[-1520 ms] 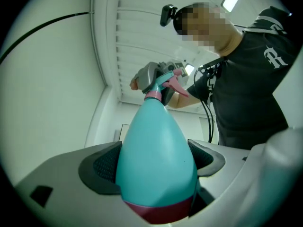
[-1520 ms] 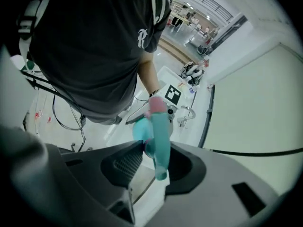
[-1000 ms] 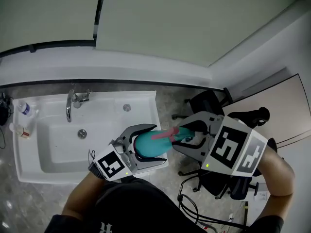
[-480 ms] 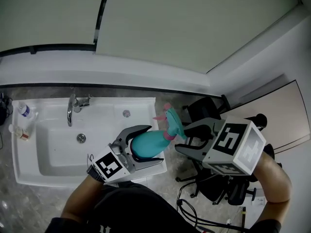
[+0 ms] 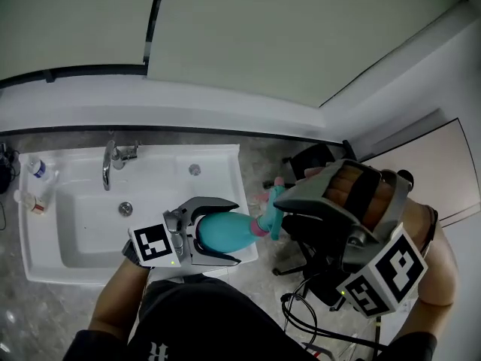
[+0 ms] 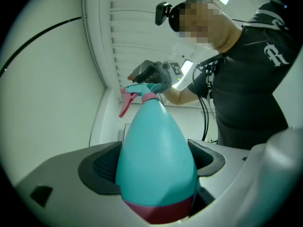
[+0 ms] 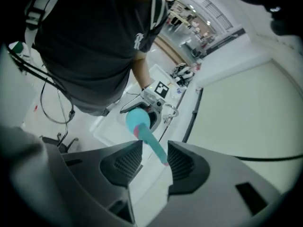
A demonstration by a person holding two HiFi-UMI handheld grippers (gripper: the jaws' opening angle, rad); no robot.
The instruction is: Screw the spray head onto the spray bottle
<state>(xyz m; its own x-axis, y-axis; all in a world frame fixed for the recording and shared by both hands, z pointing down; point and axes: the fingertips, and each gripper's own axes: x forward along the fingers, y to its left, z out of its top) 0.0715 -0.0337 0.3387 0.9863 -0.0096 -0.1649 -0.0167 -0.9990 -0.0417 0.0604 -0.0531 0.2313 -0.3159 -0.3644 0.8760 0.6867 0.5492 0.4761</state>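
Head view: bottle point(image 5: 224, 233) clamped in left gripper point(image 5: 234, 232) over the sink point(image 5: 75, 241) edge, its long axis near level, neck toward right gripper point(image 5: 280, 215), whose fingers pinch the head point(image 5: 271, 210) on that neck.

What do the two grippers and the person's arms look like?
Both the left gripper and right gripper have pale grey shells, dark textured pads and a white cube with black square markers. Black straps cross the right hand. Black short-sleeved T-shirt.
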